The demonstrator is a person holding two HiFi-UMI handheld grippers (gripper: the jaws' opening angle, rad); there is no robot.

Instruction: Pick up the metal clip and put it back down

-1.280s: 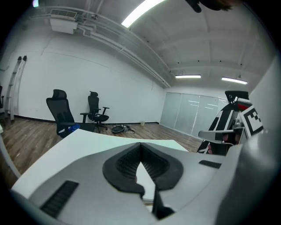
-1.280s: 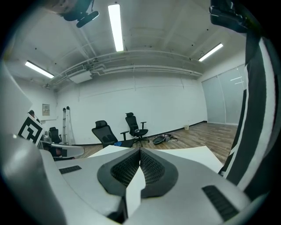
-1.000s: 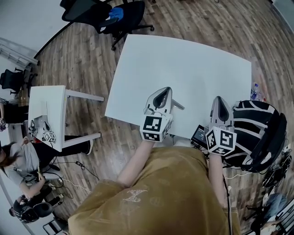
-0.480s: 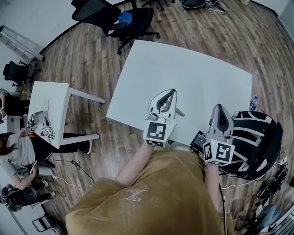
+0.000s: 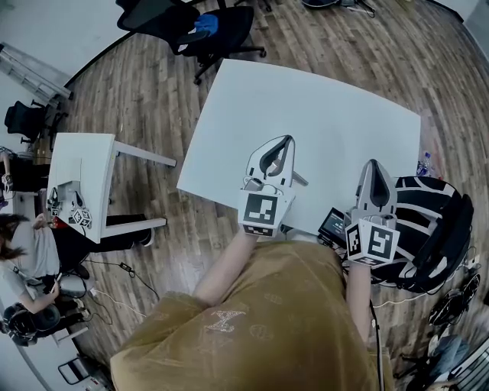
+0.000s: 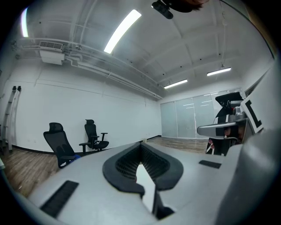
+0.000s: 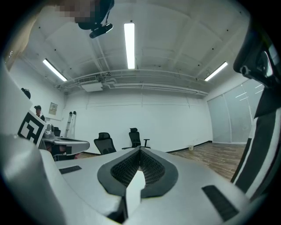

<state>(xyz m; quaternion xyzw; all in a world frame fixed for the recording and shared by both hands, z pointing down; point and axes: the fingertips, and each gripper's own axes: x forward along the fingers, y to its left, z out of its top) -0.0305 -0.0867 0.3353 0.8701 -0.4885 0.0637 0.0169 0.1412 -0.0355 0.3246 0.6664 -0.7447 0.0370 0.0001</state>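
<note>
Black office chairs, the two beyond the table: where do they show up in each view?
Head view: chairs at the top edge, left of centre.
Left gripper view: chairs at lower left, against the white wall.
Right gripper view: what seems the same pair of chairs, just left of centre, below the middle.
Shared landmark: the wood floor they stand on.

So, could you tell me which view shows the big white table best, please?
The head view: almost all of the white table shows from above. Both gripper views look across the room, and I can find none of it there.
</note>
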